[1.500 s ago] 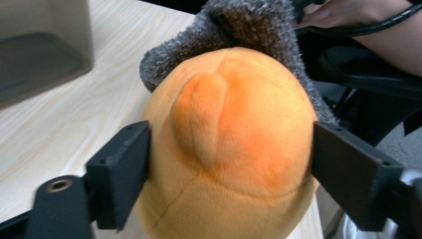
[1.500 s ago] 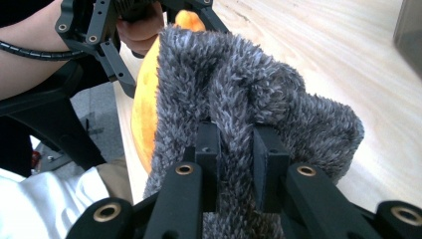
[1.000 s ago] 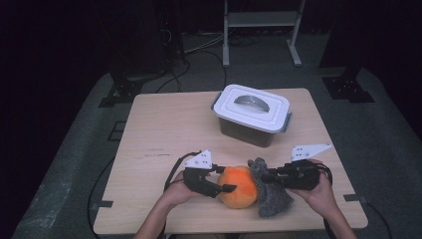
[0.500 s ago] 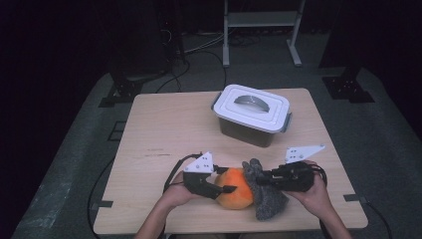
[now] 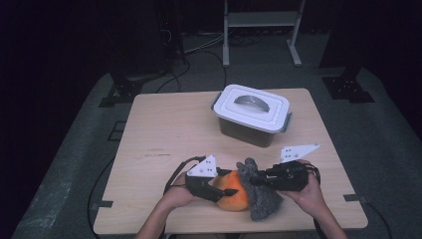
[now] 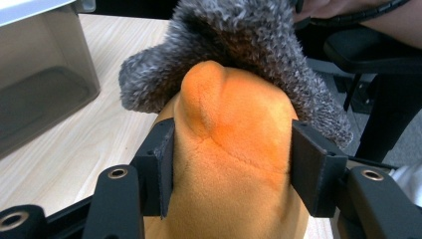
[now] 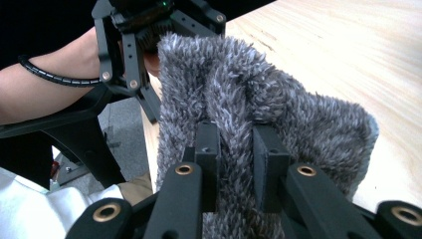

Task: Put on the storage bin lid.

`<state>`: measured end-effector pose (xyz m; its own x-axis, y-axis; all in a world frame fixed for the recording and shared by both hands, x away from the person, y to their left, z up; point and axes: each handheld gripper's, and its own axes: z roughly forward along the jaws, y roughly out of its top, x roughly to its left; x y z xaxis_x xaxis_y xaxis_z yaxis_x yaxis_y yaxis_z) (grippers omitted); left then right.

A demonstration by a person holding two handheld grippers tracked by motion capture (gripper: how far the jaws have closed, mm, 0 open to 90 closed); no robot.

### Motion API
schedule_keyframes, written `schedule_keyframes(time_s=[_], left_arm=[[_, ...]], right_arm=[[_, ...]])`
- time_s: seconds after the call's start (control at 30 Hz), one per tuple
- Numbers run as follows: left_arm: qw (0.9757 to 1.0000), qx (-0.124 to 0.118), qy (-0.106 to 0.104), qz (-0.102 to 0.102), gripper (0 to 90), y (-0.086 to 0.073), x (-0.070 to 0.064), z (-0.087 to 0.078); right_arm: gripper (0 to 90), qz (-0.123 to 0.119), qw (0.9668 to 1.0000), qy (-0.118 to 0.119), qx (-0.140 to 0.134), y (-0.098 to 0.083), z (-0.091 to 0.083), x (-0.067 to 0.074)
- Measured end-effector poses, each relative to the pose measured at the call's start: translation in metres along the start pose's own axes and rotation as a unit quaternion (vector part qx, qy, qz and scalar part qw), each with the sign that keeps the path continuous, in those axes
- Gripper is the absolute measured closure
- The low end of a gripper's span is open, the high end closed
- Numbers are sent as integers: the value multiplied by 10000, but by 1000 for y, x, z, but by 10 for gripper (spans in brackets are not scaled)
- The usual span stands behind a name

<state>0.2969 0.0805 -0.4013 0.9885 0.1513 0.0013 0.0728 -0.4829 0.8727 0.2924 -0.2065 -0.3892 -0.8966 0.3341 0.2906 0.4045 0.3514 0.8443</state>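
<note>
An orange plush toy (image 5: 233, 198) lies near the table's front edge, with a grey fuzzy cloth (image 5: 263, 200) draped over its right side. My left gripper (image 5: 222, 191) comes in from the left. Its jaws have just been closing and now press on both sides of the orange plush (image 6: 234, 149). Behind the plush, the grey cloth (image 6: 249, 45) covers its far end. My right gripper (image 5: 252, 178) comes in from the right, shut on a fold of the grey cloth (image 7: 298, 104), which bunches between the pads of the right gripper (image 7: 236, 149).
A grey bin with a white lid (image 5: 253, 114) stands at the back right of the wooden table (image 5: 164, 129); its translucent wall (image 6: 35, 74) is close to the plush. A black floor with cables and stand legs surrounds the table.
The right gripper has shifted a little to the left with the grey cloth. The left gripper's jaws have narrowed onto the orange plush.
</note>
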Motion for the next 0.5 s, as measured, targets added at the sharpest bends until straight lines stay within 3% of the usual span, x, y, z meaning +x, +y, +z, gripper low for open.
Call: schedule_keyframes(time_s=[0.33, 0.5], left_arm=[[9998, -97, 64, -141, 423, 0, 5, -8], [10000, 25, 35, 55, 421, 2, -2, 0]], right_arm=[[754, 182, 9998, -79, 103, -9, -5, -10], [754, 3, 9999, -106, 38, 0, -2, -1]])
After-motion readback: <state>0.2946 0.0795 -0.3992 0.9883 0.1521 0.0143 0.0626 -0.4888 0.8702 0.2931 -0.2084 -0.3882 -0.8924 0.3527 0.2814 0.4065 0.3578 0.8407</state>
